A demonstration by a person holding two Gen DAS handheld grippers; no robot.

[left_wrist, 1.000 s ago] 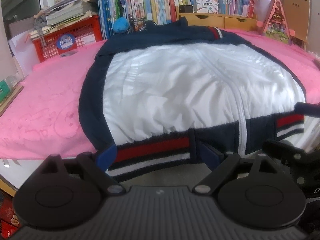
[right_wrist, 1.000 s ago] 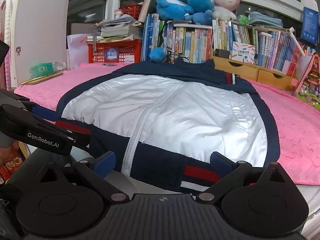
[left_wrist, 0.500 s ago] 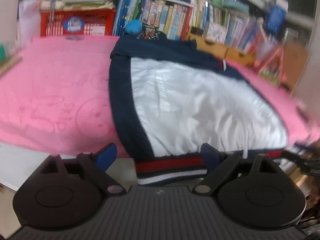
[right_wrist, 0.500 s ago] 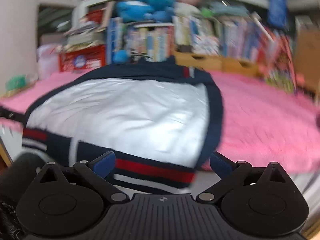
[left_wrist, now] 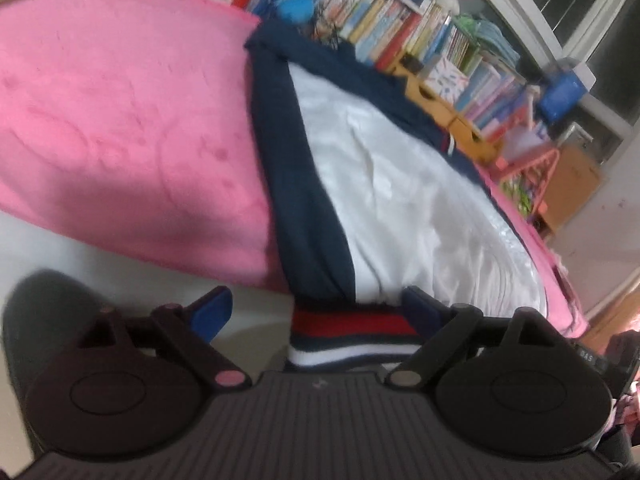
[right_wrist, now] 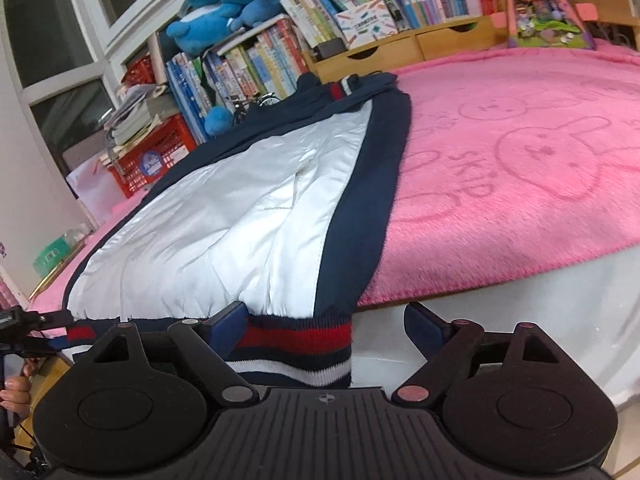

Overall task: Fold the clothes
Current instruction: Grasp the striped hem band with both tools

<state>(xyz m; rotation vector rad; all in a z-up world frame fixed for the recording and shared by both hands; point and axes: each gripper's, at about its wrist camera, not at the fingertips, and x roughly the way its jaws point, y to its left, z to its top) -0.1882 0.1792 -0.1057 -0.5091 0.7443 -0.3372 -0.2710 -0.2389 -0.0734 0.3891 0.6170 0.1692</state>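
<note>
A navy and white jacket (left_wrist: 384, 192) lies flat on the pink blanket (left_wrist: 120, 120), its red, white and navy striped hem (left_wrist: 352, 336) hanging over the near table edge. My left gripper (left_wrist: 316, 312) is open, with the hem's left corner between its fingers. In the right wrist view the jacket (right_wrist: 240, 216) shows too. My right gripper (right_wrist: 332, 320) is open, and the hem's right corner (right_wrist: 296, 348) lies between its fingers. The left gripper (right_wrist: 24, 324) shows at the far left edge there.
The pink blanket (right_wrist: 520, 184) covers a white table. Behind it stand rows of books (right_wrist: 280, 52), a red crate (right_wrist: 156, 156), wooden drawers (right_wrist: 412, 44), blue plush toys (right_wrist: 216, 12) and a pink toy frame (right_wrist: 544, 8).
Both grippers have moved apart, the left to the hem's left corner and the right to its right corner. Both views have tilted. The jacket has not moved.
</note>
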